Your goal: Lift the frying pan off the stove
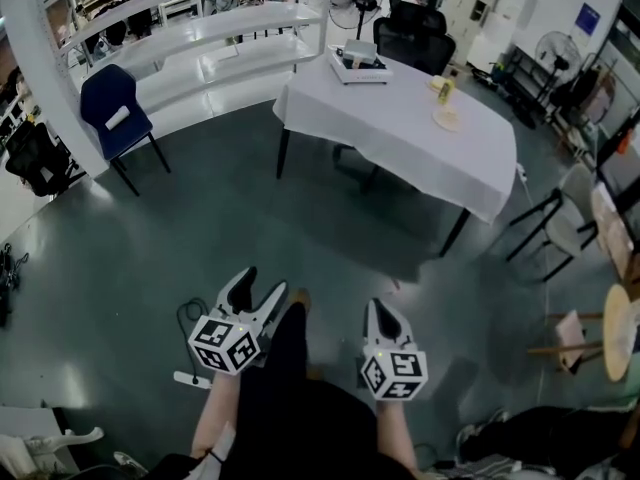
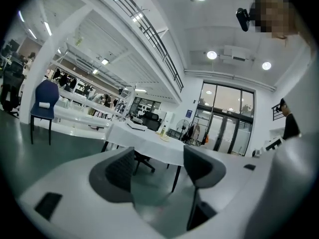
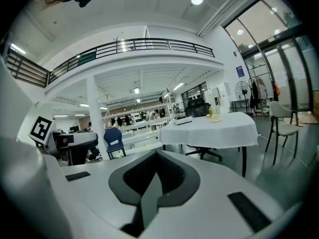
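Note:
A table with a white cloth [image 1: 400, 128] stands a few steps ahead. At its far corner lies a flat white stove-like appliance [image 1: 358, 63]; whether a frying pan sits on it I cannot tell from here. Both grippers hang low in front of the person's body, far from the table. My left gripper [image 1: 255, 290] is open with nothing between its dark pads [image 2: 122, 171]. My right gripper [image 1: 385, 313] is shut and empty, its pads [image 3: 172, 176] pressed together. The table shows small beyond the jaws in both gripper views [image 2: 149, 139] [image 3: 212, 128].
A yellow bottle [image 1: 445, 88] and a small plate [image 1: 447, 120] stand on the table. A black office chair [image 1: 415, 33] sits behind it, a blue chair [image 1: 112, 113] at the left by curved white shelves [image 1: 200, 48]. Light chairs [image 1: 570, 223] and a round wooden table [image 1: 620, 333] stand at the right.

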Tool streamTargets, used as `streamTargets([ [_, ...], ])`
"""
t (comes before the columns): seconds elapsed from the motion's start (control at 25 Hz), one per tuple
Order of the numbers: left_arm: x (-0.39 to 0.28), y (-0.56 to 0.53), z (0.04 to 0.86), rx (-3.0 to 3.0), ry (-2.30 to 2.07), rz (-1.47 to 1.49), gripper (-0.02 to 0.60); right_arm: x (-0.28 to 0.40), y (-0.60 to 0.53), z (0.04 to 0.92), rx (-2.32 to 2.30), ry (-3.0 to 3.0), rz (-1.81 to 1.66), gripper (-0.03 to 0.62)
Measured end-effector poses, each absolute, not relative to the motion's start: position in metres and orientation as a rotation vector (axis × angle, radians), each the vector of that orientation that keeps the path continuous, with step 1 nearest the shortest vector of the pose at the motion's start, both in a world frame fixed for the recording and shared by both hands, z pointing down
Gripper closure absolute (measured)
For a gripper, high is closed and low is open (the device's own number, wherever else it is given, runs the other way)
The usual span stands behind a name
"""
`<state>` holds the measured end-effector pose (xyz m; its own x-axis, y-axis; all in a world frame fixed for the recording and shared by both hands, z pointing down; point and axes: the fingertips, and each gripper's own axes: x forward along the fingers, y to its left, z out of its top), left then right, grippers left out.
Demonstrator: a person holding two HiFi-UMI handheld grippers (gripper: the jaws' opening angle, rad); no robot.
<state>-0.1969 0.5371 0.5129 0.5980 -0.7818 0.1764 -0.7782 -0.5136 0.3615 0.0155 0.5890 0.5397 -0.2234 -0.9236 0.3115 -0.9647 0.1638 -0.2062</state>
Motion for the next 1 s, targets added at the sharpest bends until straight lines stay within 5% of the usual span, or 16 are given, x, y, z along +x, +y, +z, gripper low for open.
streamTargets([
  [1.0,-0.176,0.365,0.501,2.411,-1.259,-0.046,0.291,0.021,0.415,0.518,1.814,-2.327,0.506,0.588],
])
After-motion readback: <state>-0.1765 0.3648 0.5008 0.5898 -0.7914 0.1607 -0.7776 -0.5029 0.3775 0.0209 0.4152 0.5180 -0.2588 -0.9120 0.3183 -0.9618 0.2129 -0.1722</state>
